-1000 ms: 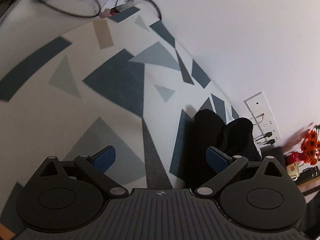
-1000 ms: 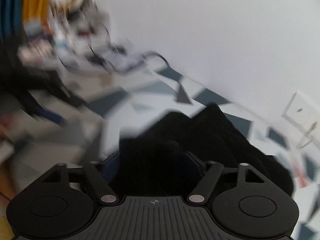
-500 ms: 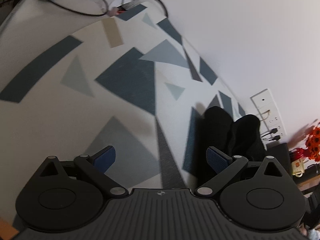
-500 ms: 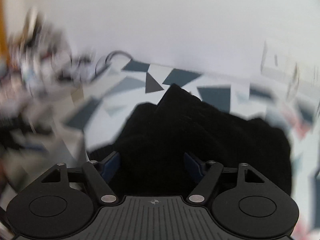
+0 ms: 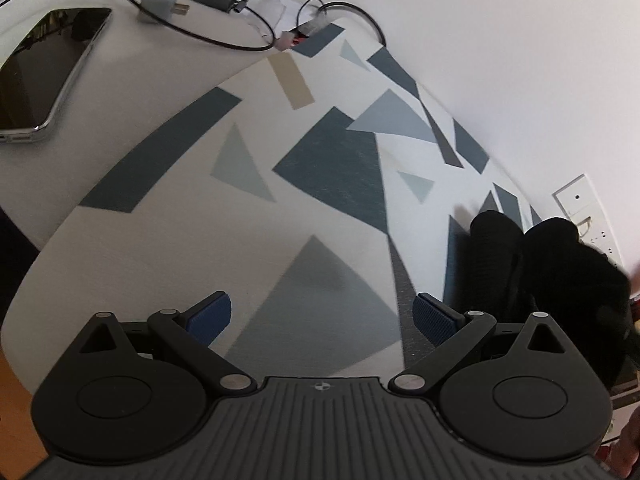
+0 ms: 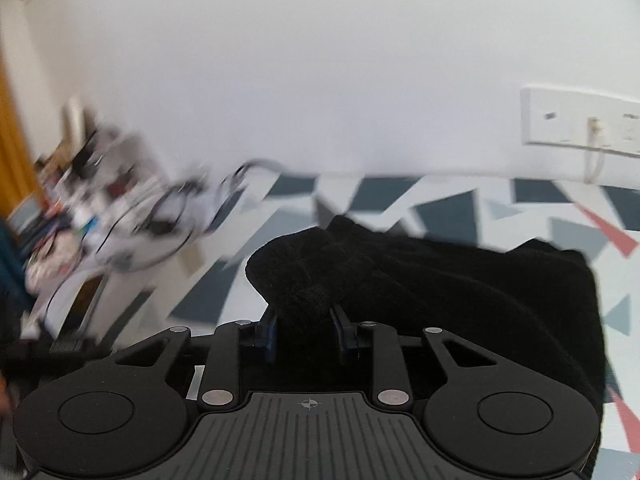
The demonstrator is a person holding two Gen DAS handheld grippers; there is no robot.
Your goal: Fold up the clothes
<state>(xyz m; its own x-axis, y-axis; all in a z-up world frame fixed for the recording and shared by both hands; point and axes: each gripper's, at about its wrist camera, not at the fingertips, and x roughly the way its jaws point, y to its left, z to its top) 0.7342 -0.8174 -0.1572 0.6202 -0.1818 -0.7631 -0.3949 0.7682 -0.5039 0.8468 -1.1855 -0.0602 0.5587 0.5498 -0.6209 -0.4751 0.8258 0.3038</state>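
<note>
A white wall (image 5: 500,40) closes off the far side, meeting the work surface along a curved line. The patterned cloth (image 5: 160,248), off-white with flat navy, grey and tan triangles and bars, covers most of the surface; its near-left edge curves round, with bare white tabletop (image 5: 168,64) beyond it at the far left. A wide stretch of this cloth lies open ahead of the left gripper.

The black garment (image 6: 460,292) is a soft, fleecy, matte heap, bunched into rounded lobes, lying on the cloth close to the wall; in the left wrist view it sits at the right, just beyond the right fingertip.

The right gripper (image 6: 304,330) has just been closing, and its blue pads now pinch a rolled fold of the garment between them. The left gripper (image 5: 322,316) stands wide apart, its ribbed blue pads (image 5: 434,318) holding nothing, over bare cloth.

A white socket plate (image 6: 580,120) is fixed to the wall beyond the garment. A glossy dark phone (image 5: 44,76) with a metal rim lies on the tabletop at left, near thin black cables (image 5: 240,44) and a grey plug (image 5: 158,4).
</note>
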